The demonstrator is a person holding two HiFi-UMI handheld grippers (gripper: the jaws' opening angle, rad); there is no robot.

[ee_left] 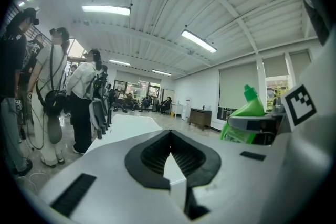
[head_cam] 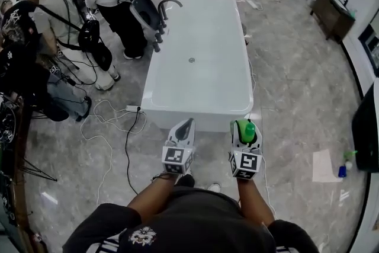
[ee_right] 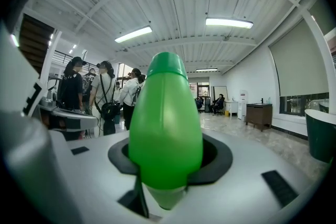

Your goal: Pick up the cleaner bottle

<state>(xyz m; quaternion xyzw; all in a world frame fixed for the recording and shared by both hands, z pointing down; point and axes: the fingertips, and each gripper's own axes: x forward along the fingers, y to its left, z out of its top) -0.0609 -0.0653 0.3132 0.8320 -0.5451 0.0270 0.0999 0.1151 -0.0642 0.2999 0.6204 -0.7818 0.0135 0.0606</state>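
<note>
bottle in the grip

the right gripper is clamped partway open round the glossy green plastic cleaner bottle, held in the air before the long white bathtub. the left gripper is closed, empty. pick-up looks done; next needs only a steady hold.

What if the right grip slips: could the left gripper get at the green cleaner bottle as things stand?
Probably yes: the green cleaner bottle, clamped in the right gripper, is beside the left gripper with only air between, though the left's shut jaws must open first.
</note>
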